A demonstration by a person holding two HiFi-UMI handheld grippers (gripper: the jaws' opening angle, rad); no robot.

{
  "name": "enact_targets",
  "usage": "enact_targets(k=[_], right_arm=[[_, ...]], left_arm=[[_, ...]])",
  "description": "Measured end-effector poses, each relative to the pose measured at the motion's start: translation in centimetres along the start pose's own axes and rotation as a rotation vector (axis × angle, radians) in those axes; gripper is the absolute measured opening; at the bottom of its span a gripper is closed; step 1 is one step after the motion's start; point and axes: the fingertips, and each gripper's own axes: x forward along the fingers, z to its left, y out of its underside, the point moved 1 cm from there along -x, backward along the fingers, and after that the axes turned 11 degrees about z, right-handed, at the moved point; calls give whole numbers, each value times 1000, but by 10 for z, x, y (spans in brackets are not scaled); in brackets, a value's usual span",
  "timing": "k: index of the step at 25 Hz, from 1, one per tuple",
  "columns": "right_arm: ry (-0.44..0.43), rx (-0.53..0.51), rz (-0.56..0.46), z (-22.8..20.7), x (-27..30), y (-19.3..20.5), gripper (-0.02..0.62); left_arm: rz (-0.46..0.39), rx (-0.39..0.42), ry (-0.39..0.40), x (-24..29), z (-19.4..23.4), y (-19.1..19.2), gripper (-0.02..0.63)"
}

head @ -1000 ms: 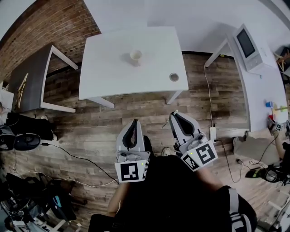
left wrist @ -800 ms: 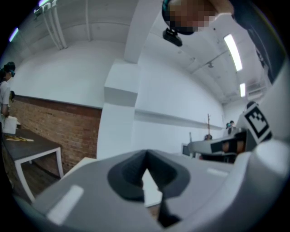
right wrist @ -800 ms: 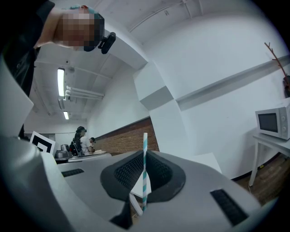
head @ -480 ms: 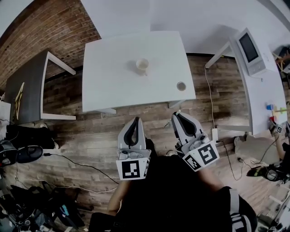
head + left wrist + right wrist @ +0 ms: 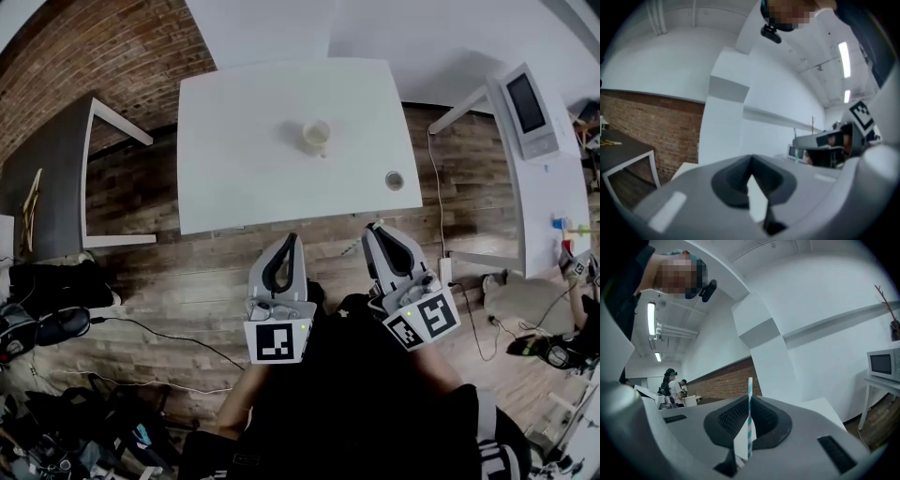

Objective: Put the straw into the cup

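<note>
Between the jaws of the right gripper [image 5: 750,401] a teal-striped straw [image 5: 749,425] stands clamped upright; the left gripper [image 5: 751,161] is closed on nothing. The cup [image 5: 316,137] sits well ahead on the white tabletop [image 5: 234,178] (so the approach, I judge, is the step in hand); next, bring the straw above its mouth and lower it in

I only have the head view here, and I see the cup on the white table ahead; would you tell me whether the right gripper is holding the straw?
Observer: Yes. In the right gripper view, the right gripper is shut on a straw with teal and white stripes, and the straw's end pokes out past the jaw tips.
Operator: Thank you. Is the left gripper carrying anything?
Observer: No. The left gripper view shows the left gripper with its jaws together at the tips and nothing between them.
</note>
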Motion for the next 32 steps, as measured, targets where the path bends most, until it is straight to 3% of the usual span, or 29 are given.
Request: enact_targets(k=[11, 32], right_arm=[[34, 1, -21, -4, 25, -17, 17], [-91, -13, -40, -91, 89, -65, 17]], left_arm=[[-4, -4, 32, 23, 20, -7, 5], [-19, -6, -66, 115, 18, -53, 5]])
